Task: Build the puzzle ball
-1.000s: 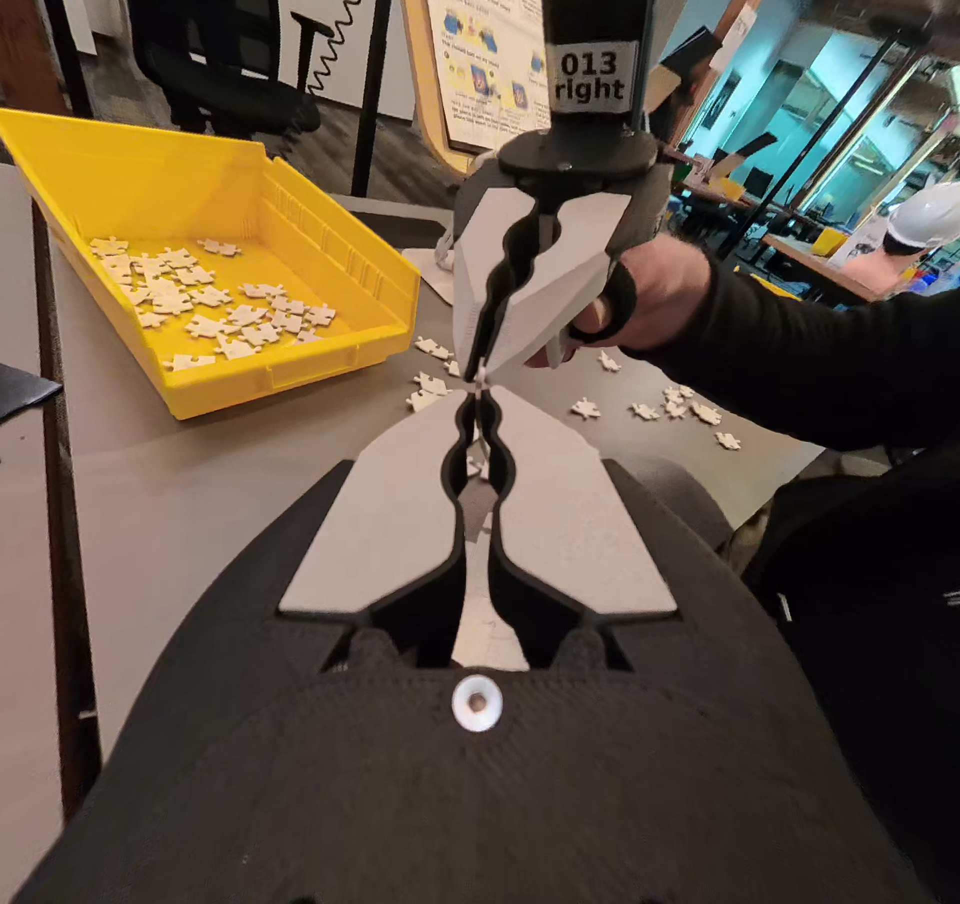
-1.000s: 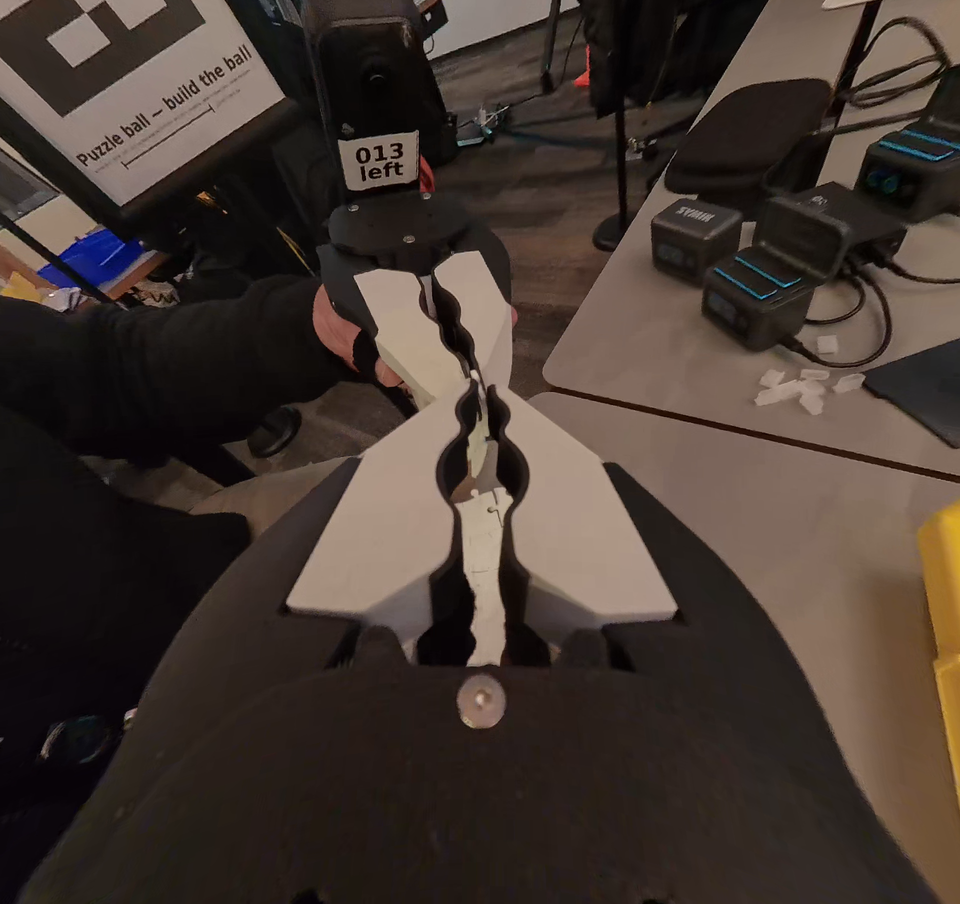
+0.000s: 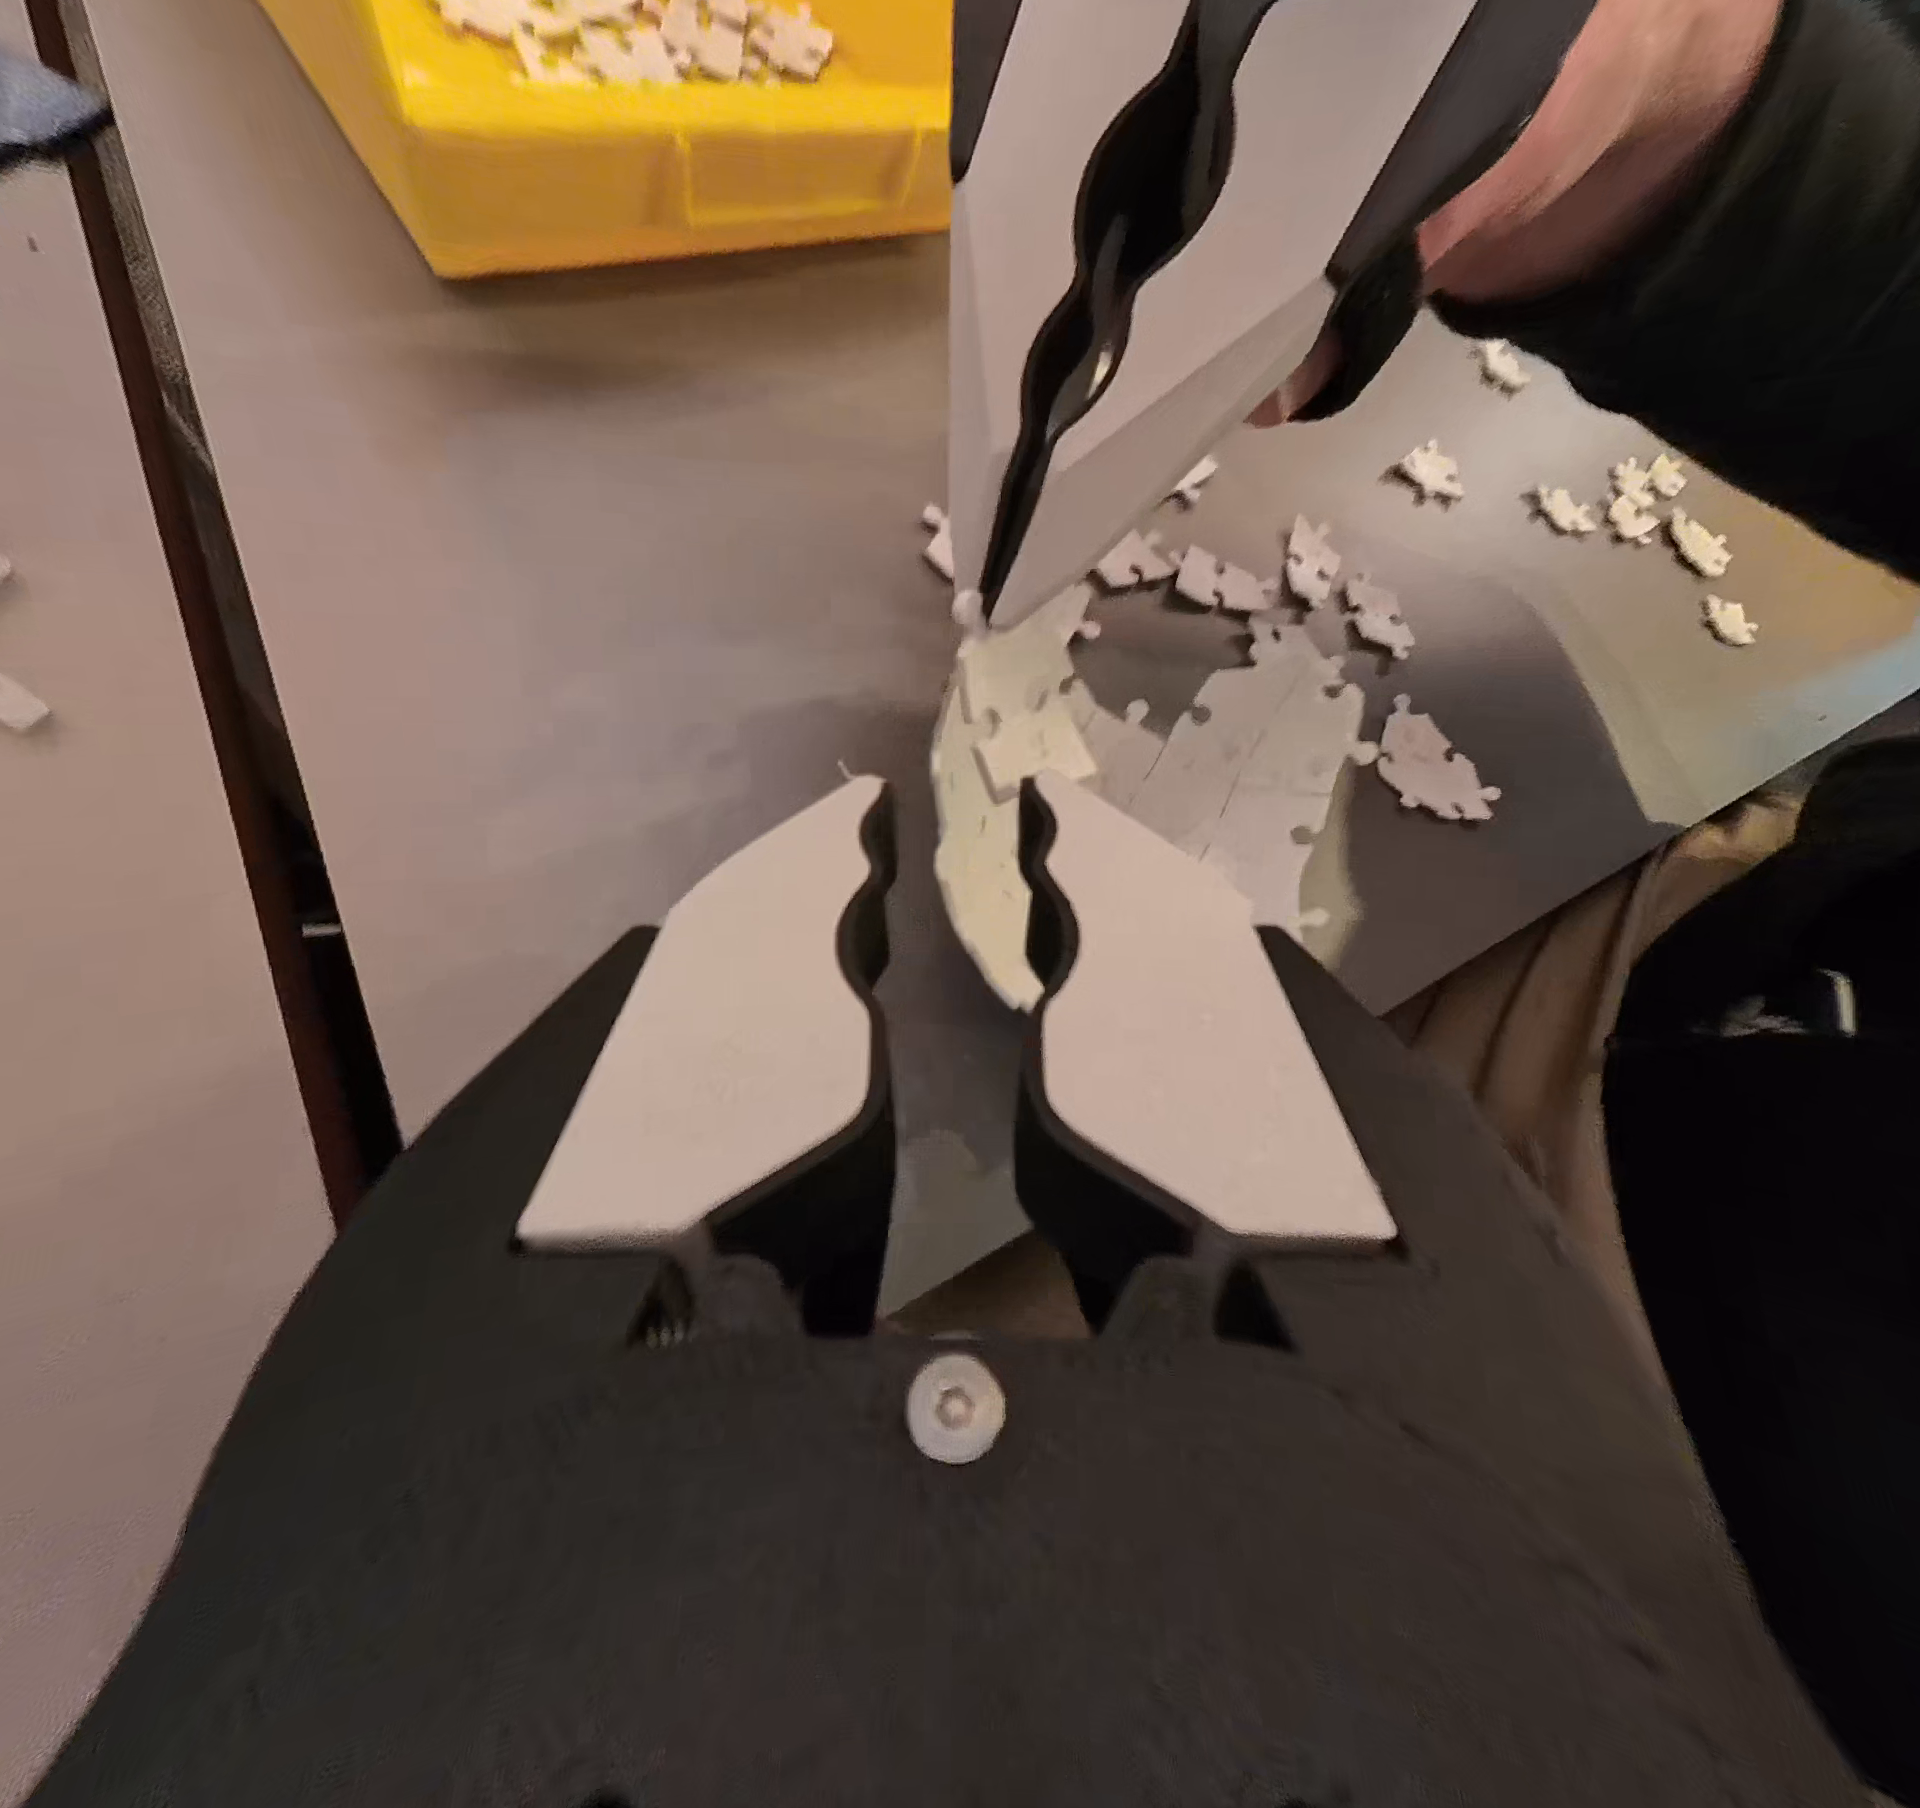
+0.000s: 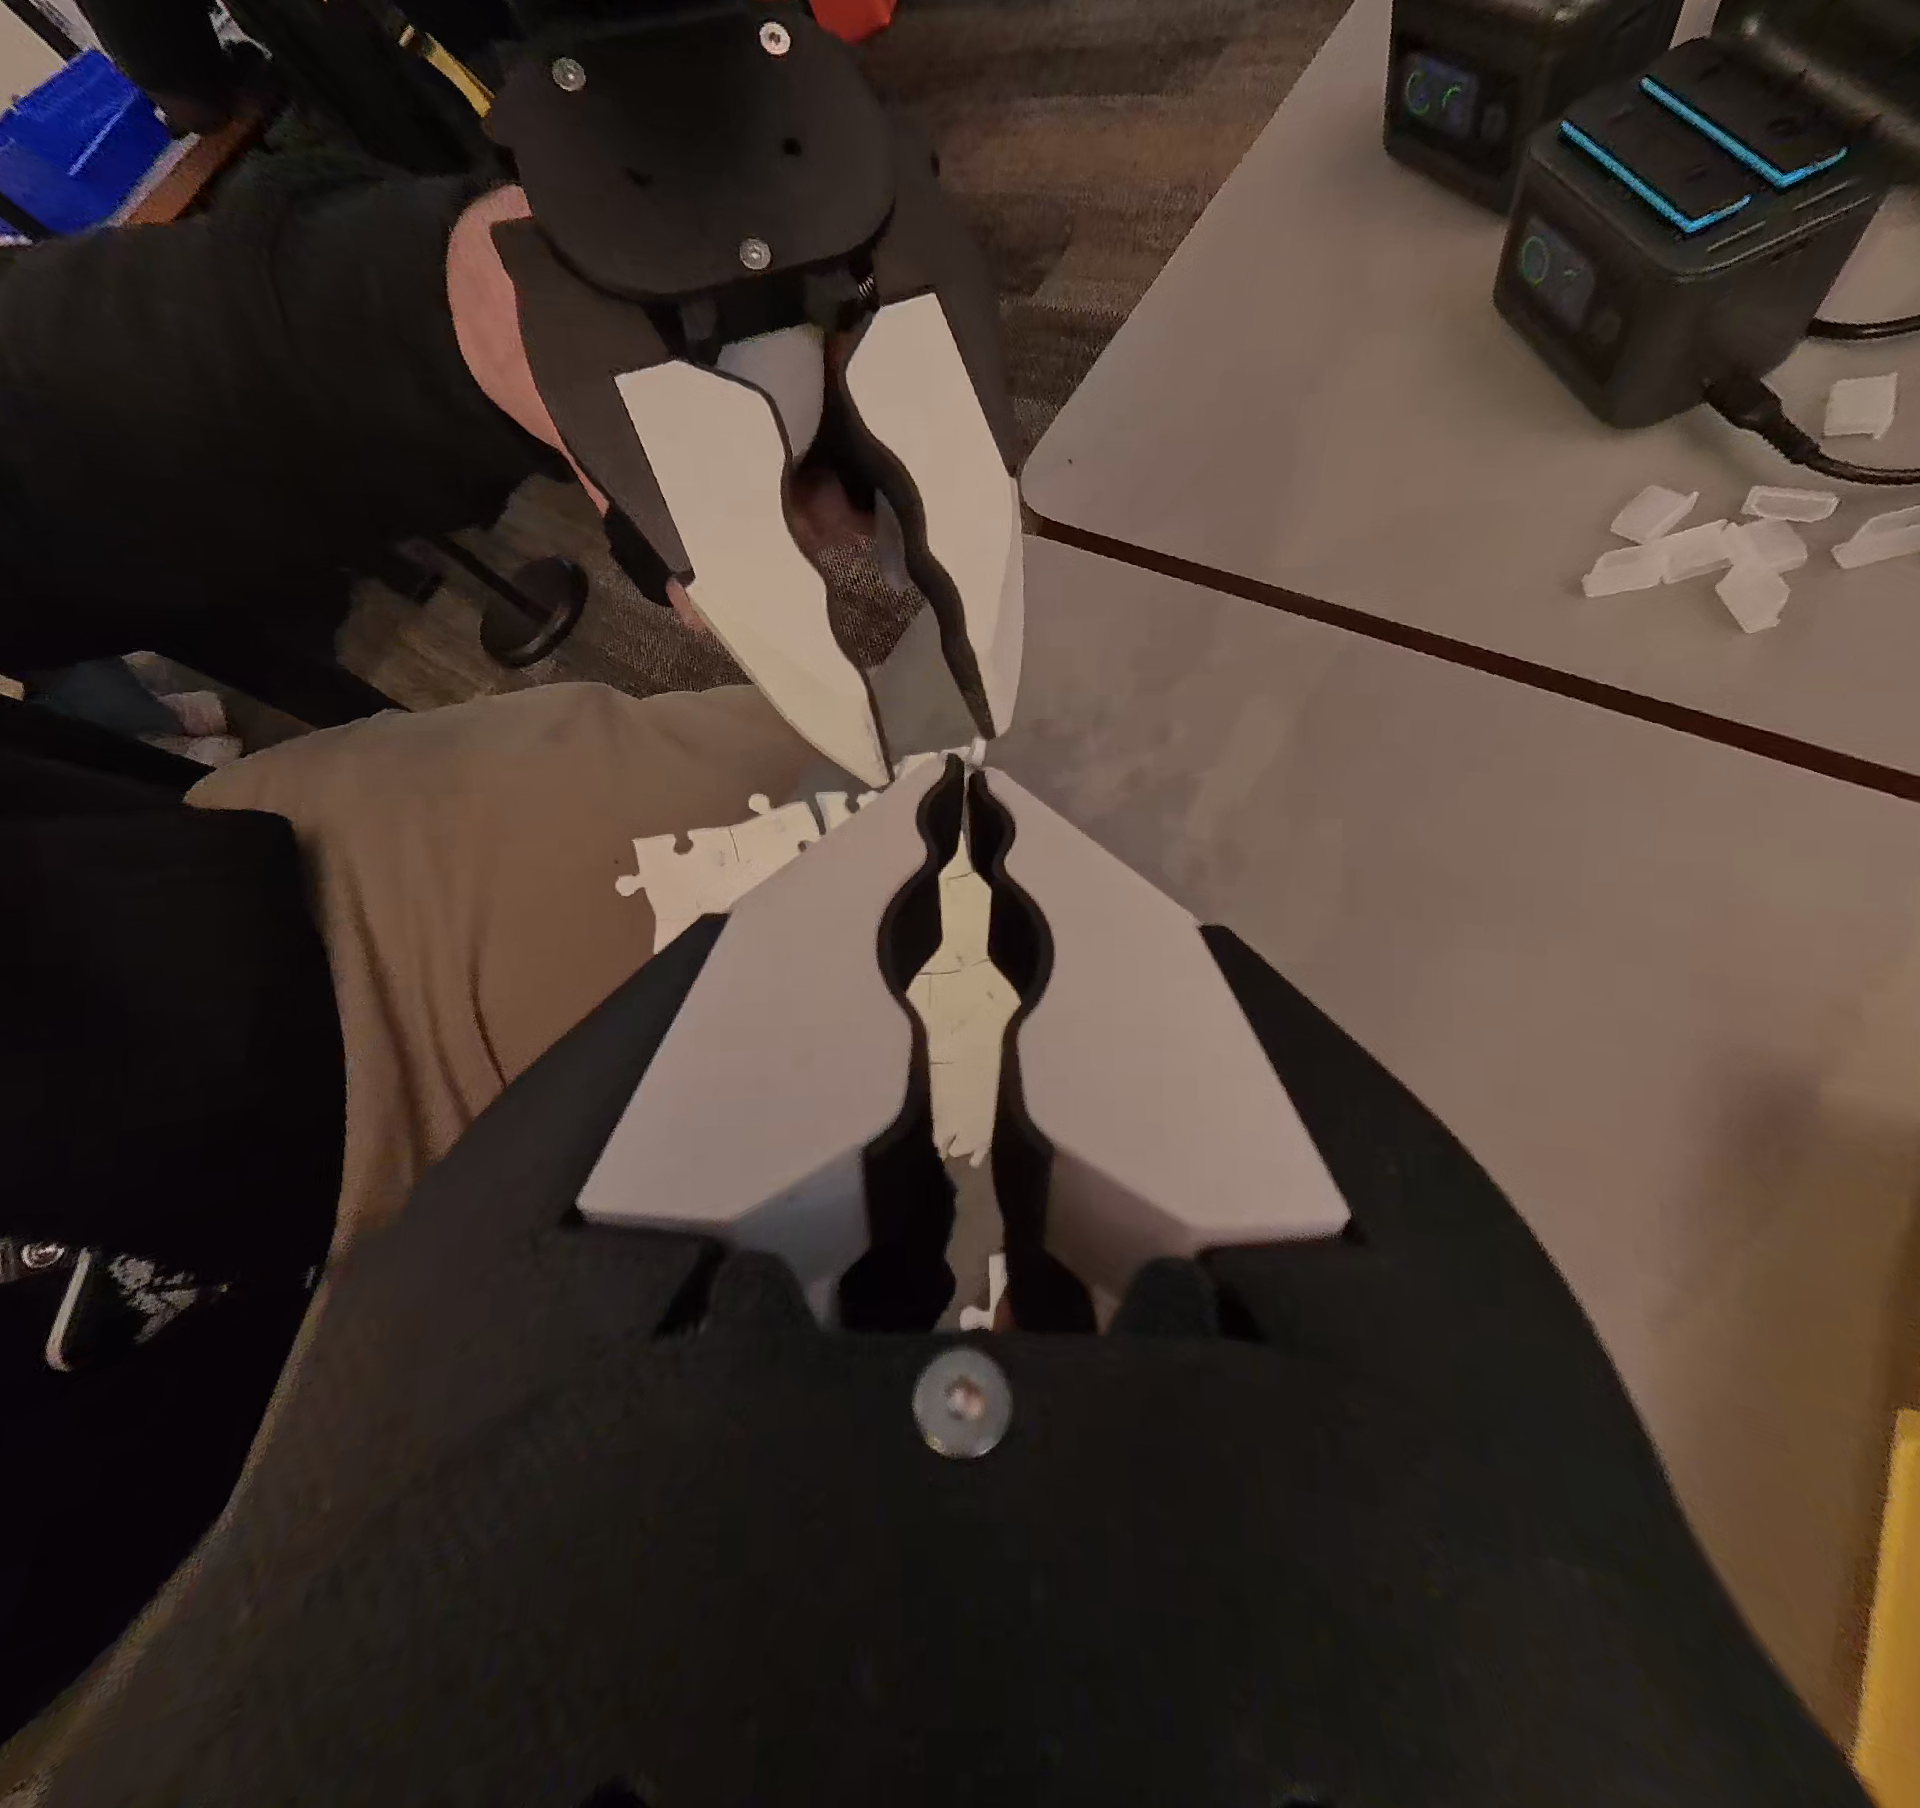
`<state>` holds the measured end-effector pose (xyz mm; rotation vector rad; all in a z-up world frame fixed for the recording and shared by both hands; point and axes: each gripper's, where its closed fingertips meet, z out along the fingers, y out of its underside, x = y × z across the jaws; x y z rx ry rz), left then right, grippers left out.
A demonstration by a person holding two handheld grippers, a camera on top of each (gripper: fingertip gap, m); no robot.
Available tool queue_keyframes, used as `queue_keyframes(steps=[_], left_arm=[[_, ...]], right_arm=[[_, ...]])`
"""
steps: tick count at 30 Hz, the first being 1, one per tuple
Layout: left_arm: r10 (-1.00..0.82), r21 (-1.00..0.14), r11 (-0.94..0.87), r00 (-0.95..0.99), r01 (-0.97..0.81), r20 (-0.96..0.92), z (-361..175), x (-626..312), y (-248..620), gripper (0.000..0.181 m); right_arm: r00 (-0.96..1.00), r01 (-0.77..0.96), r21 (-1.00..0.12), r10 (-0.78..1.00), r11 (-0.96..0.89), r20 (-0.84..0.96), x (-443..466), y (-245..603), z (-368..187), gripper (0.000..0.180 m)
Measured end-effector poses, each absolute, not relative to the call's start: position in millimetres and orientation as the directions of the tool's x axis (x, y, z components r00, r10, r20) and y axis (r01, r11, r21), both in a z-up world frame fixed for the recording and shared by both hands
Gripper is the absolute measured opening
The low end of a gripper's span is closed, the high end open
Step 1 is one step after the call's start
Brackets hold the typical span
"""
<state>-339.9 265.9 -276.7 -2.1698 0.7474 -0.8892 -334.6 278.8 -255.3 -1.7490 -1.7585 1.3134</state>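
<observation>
A partly built puzzle ball section [image 3: 1236, 750], a curved shell of joined white pieces, hangs just over the grey table [image 3: 582, 553]. My right gripper [image 3: 982, 605] comes down from above and is shut on the section's upper edge. My left gripper [image 3: 951, 802] is open, its fingers on either side of the section's near end without gripping it. In the right wrist view my right gripper [image 4: 958, 771] is shut, with the section [image 4: 727, 854] showing between and left of its fingers. The open left gripper [image 4: 930, 740] faces it tip to tip.
A yellow bin [image 3: 675, 169] of loose pieces stands at the back left. More loose pieces [image 3: 1621, 511] lie on the table to the right. Black charger boxes [image 4: 1683, 283] and clear plastic caps [image 4: 1714, 553] sit on the adjoining table. The table edge and the person's lap are close. Both grippers' tips are close together, under 4 cm apart.
My left gripper has opened and let go of the section. Both grippers have tilted down toward the table. My right gripper still holds the section.
</observation>
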Motion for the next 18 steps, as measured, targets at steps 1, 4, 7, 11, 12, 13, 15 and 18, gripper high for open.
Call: queue_keyframes(steps=[1,4,7,11,12,13,15,18], left_arm=[[-0.701,-0.743,-0.619,0.605,-0.255,0.377,-280.6,-340.0,265.0,0.025],[-0.690,-0.724,-0.641,0.605,-0.255,0.398,-291.3,-338.9,264.2,0.026],[-0.691,-0.726,-0.645,0.588,-0.238,0.421,-293.6,-334.6,264.1,0.023],[-0.697,-0.729,-0.639,0.585,-0.244,0.415,-295.6,-332.0,265.1,0.010],[-0.695,-0.730,-0.639,0.588,-0.242,0.414,-296.3,-332.2,265.9,0.009],[-0.695,-0.729,-0.639,0.590,-0.244,0.411,-297.1,-332.6,266.1,0.008],[-0.693,-0.728,-0.640,0.593,-0.246,0.409,-298.1,-333.8,266.4,0.007],[-0.692,-0.724,-0.643,0.595,-0.251,0.409,-298.3,-334.7,266.4,0.005]], right_arm=[[-0.190,0.609,-0.774,0.915,-0.175,-0.356,-334.9,278.8,-258.0,0.000],[-0.201,0.618,-0.772,0.920,-0.146,-0.335,-337.3,277.0,-264.1,0.000],[-0.215,0.630,-0.770,0.931,-0.099,-0.295,-338.4,275.9,-268.9,0.000],[-0.220,0.629,-0.774,0.937,-0.077,-0.272,-340.0,276.8,-271.5,0.000],[-0.221,0.626,-0.776,0.938,-0.074,-0.268,-340.4,277.0,-271.8,0.000],[-0.222,0.625,-0.777,0.939,-0.071,-0.264,-340.5,277.1,-272.4,0.000],[-0.226,0.623,-0.779,0.939,-0.066,-0.260,-340.5,276.9,-273.3,0.000],[-0.230,0.622,-0.781,0.939,-0.060,-0.255,-340.2,276.9,-274.5,0.000]])
